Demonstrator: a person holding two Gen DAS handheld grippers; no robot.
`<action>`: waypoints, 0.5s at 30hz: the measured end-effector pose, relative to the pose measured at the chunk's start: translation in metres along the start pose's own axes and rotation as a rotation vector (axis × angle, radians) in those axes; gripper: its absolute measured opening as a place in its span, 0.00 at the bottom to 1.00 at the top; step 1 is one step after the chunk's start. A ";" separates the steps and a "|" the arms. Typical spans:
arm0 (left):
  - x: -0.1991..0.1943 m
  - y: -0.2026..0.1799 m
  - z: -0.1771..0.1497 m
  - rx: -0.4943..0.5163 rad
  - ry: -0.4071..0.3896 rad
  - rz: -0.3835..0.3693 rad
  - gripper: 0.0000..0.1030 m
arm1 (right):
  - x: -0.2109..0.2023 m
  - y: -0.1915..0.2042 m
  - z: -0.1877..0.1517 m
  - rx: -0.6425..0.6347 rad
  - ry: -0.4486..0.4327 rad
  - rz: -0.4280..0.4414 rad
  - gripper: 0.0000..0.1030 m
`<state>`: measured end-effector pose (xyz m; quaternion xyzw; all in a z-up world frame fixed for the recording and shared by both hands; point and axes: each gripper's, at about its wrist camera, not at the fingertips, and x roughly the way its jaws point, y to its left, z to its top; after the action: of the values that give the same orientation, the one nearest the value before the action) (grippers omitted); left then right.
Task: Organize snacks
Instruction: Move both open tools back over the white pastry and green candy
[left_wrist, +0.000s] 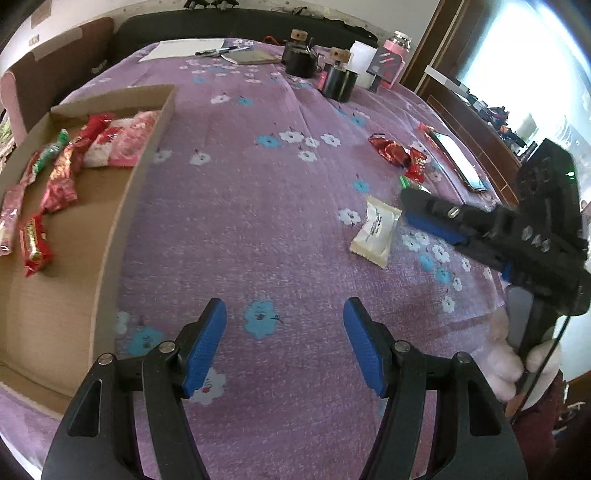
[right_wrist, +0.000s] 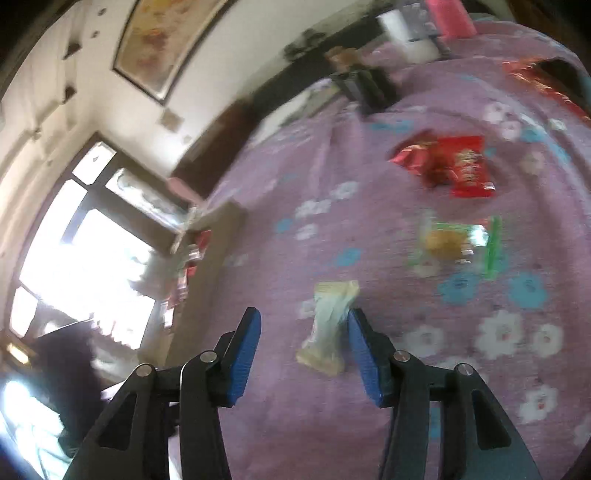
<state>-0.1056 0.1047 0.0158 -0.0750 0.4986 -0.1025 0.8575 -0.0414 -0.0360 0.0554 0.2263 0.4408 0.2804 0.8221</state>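
A cardboard box at the left holds several red, pink and green snack packets. My left gripper is open and empty over the purple flowered cloth, right of the box. A white snack packet lies on the cloth; my right gripper hovers just right of it. In the right wrist view that gripper is open with the white packet between its pads, against the right one. Red packets and a green packet lie beyond it.
A phone and red wrappers lie near the right edge. Black jars, a white container, a pink bottle, paper and pens stand at the far end.
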 end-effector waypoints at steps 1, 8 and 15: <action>0.003 0.000 0.000 -0.001 0.005 -0.004 0.63 | -0.006 -0.001 0.001 0.003 -0.025 -0.002 0.51; 0.004 -0.003 -0.002 0.013 -0.013 0.000 0.69 | -0.055 -0.036 0.029 0.112 -0.170 -0.238 0.51; 0.009 -0.014 -0.006 0.034 -0.012 -0.029 1.00 | -0.034 -0.054 0.046 0.102 -0.128 -0.334 0.51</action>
<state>-0.1074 0.0883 0.0086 -0.0680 0.4906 -0.1229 0.8600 -0.0041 -0.1042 0.0658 0.2086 0.4325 0.1024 0.8712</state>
